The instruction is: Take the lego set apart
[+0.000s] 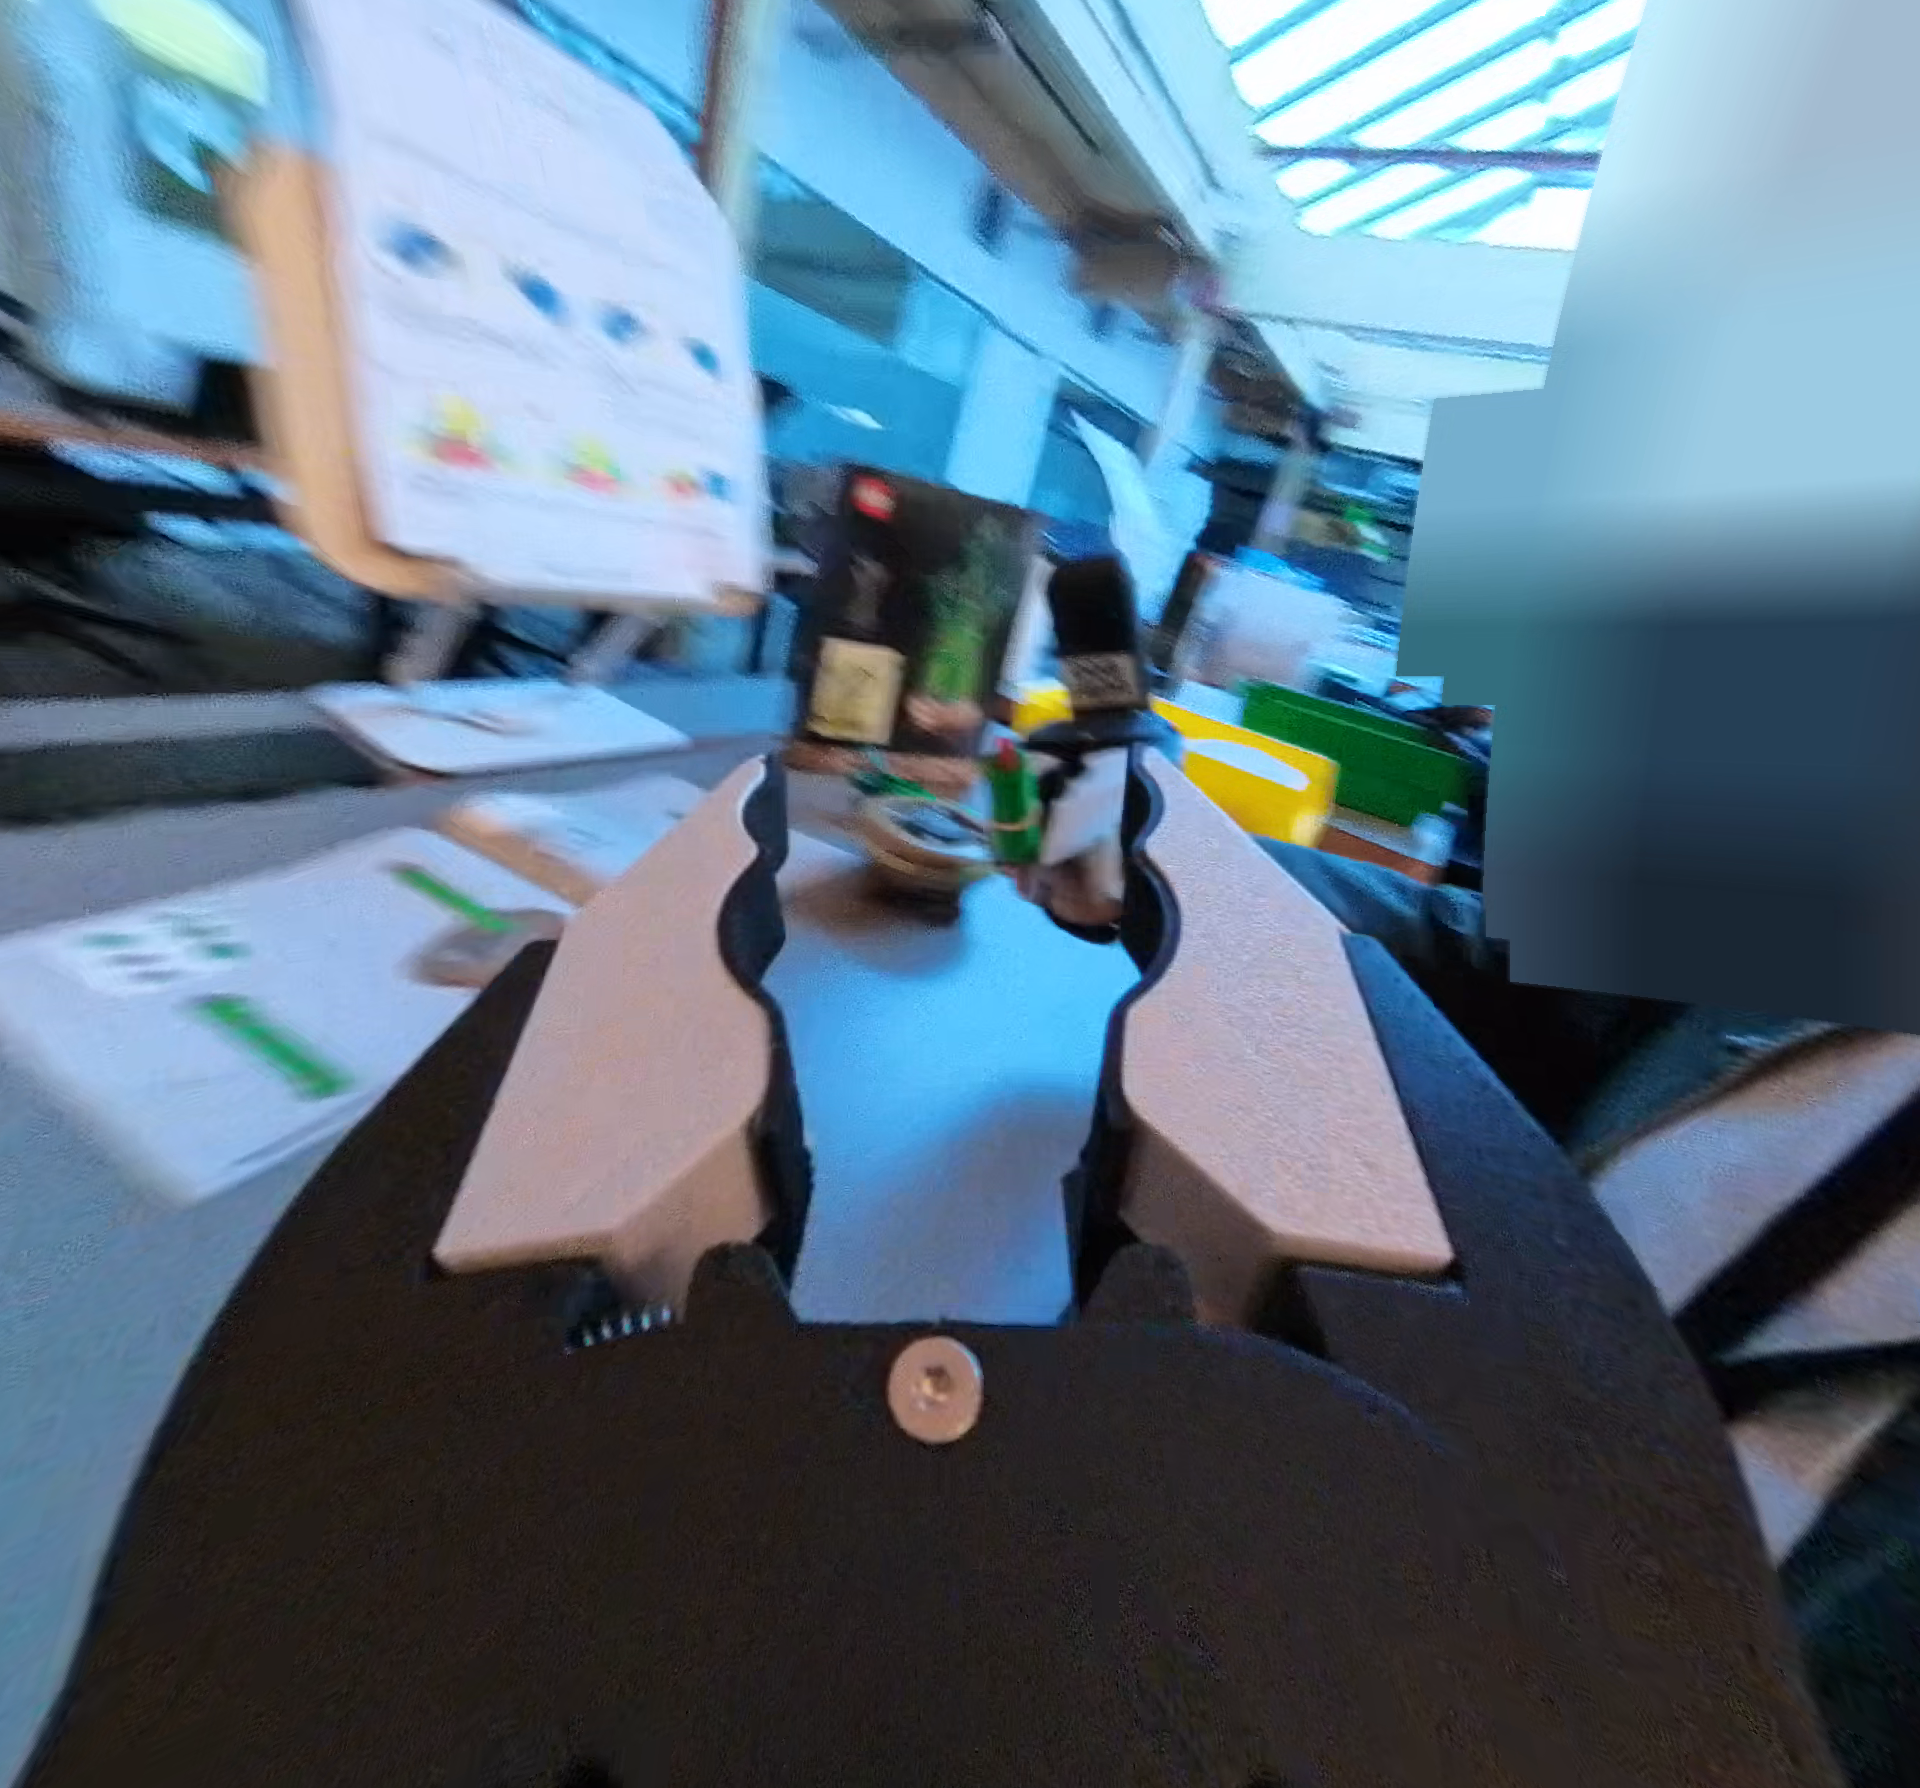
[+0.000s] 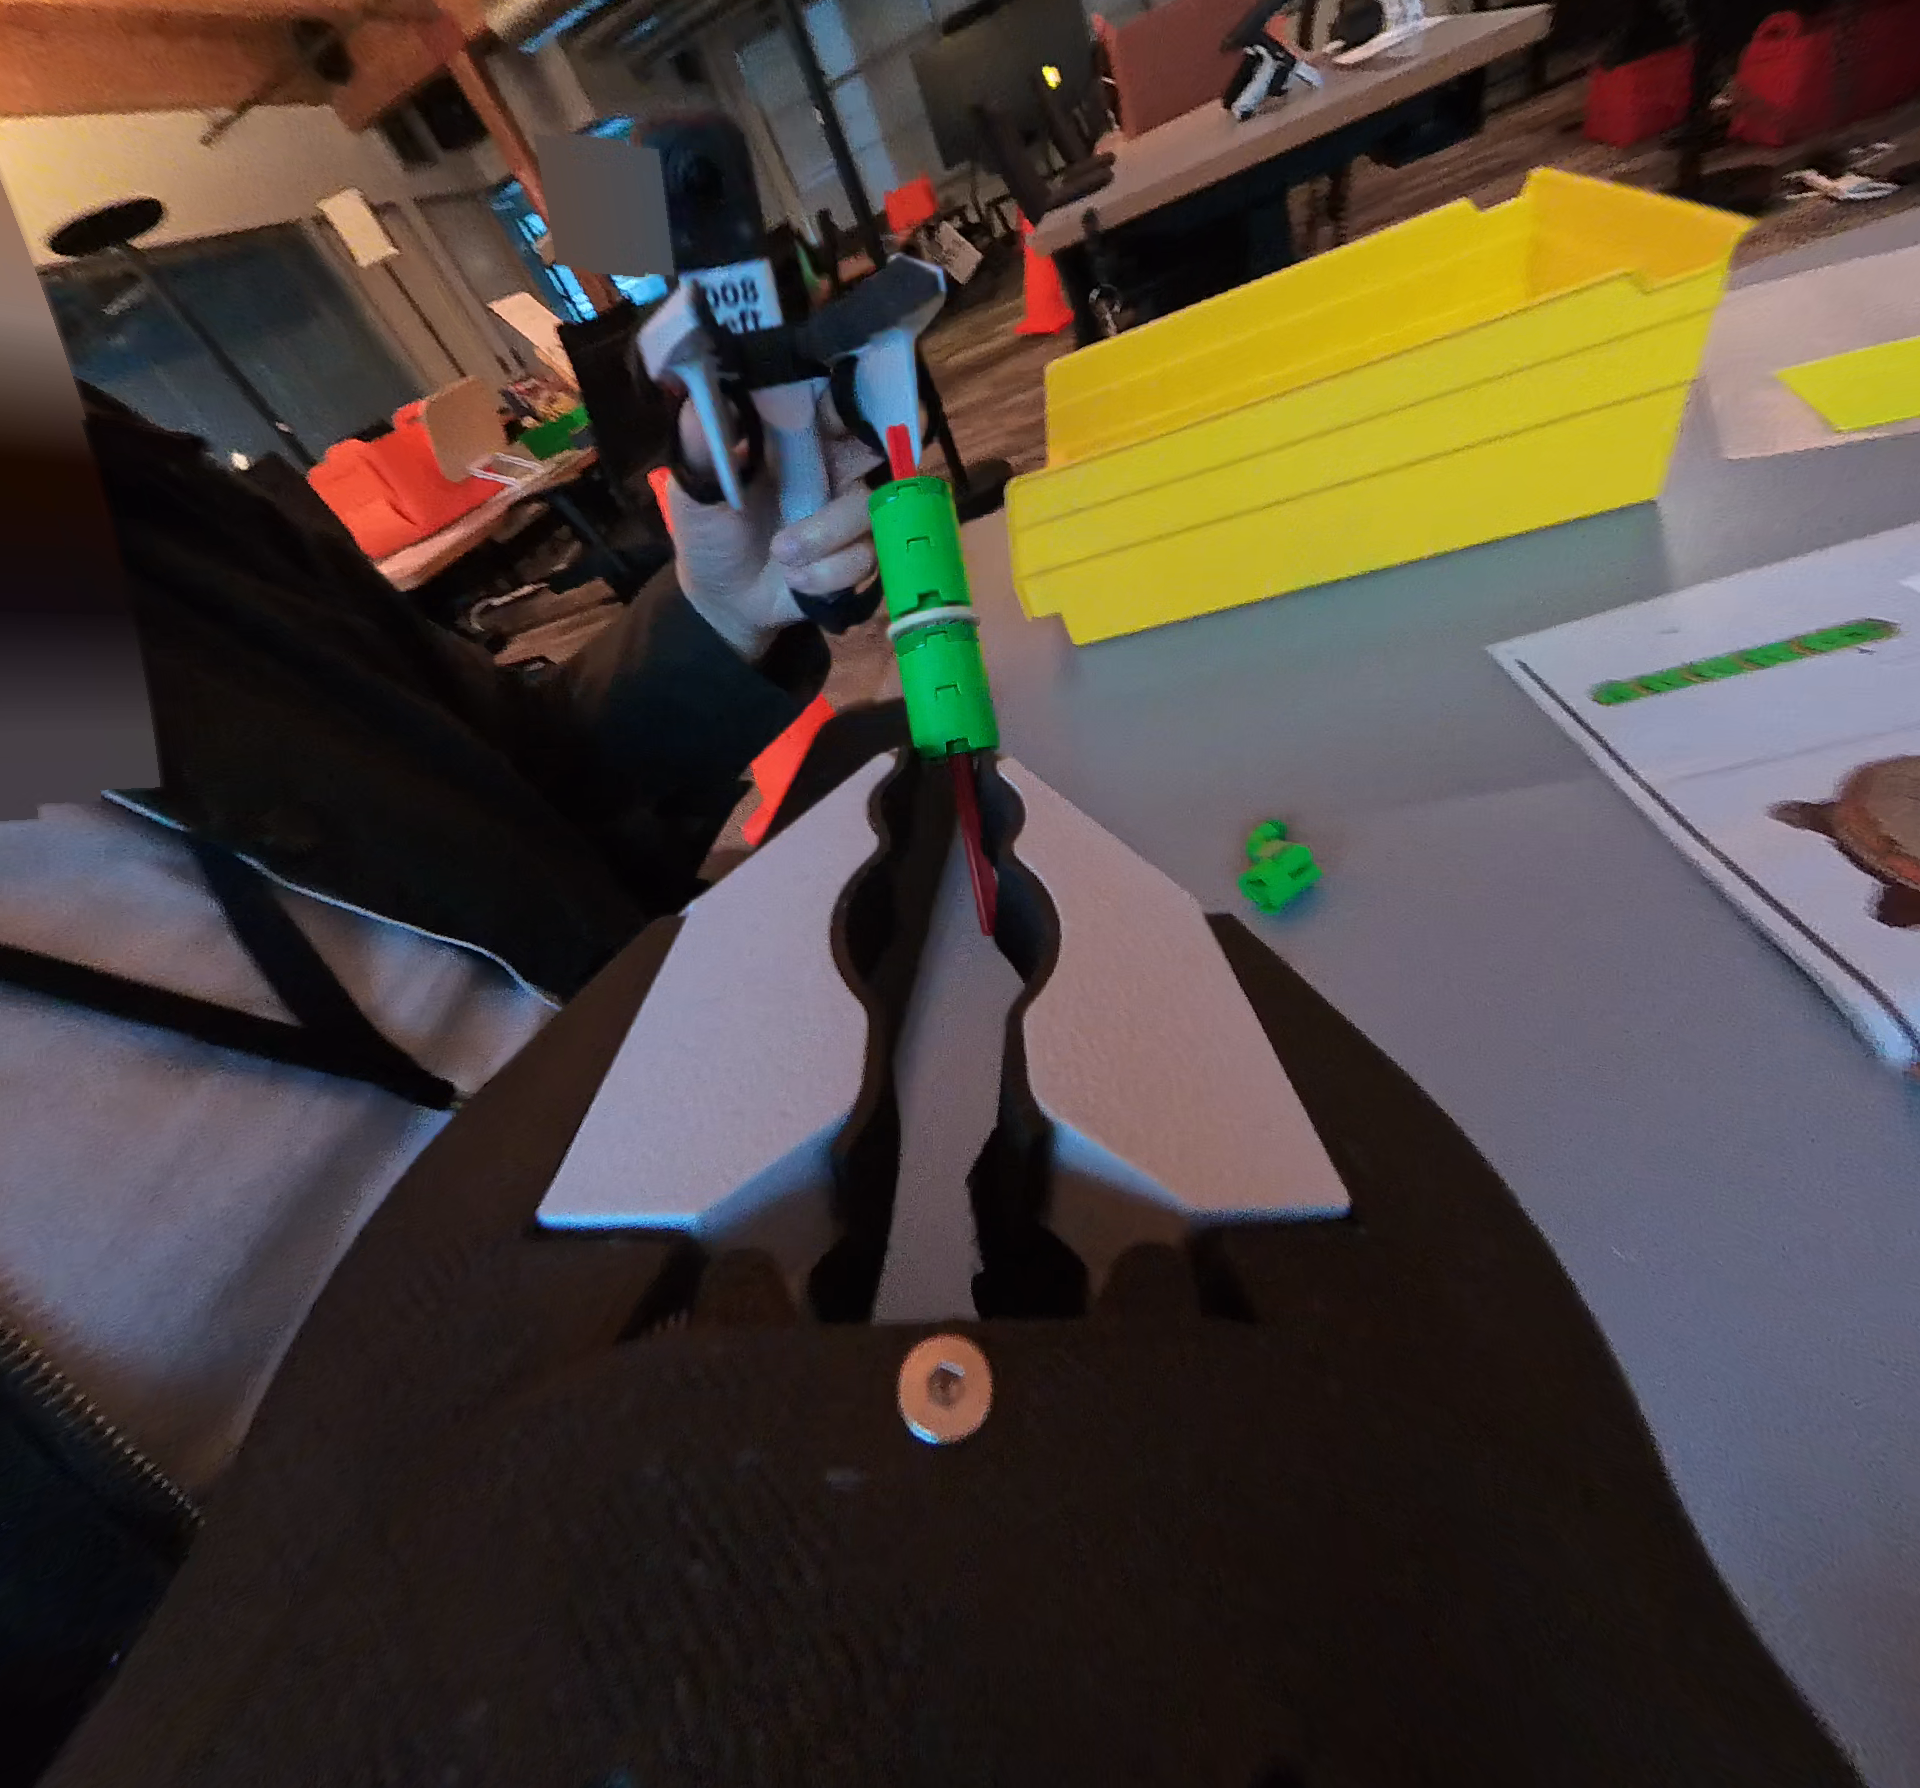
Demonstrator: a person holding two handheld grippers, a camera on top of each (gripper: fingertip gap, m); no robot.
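The right gripper (image 2: 961, 803) is closed on the red rod (image 2: 977, 865) of a green lego stalk (image 2: 930, 611), held above the table (image 2: 1351, 751). The left gripper (image 1: 951, 803) is open and empty.

— What is the right claw (image 2: 951, 782) holding?
— A red stick (image 2: 975, 850) with green round bricks (image 2: 932, 616) on it.
— What is on the gray bench (image 2: 1455, 907)?
— A little green piece (image 2: 1278, 868) and a yellow bin (image 2: 1371, 408).
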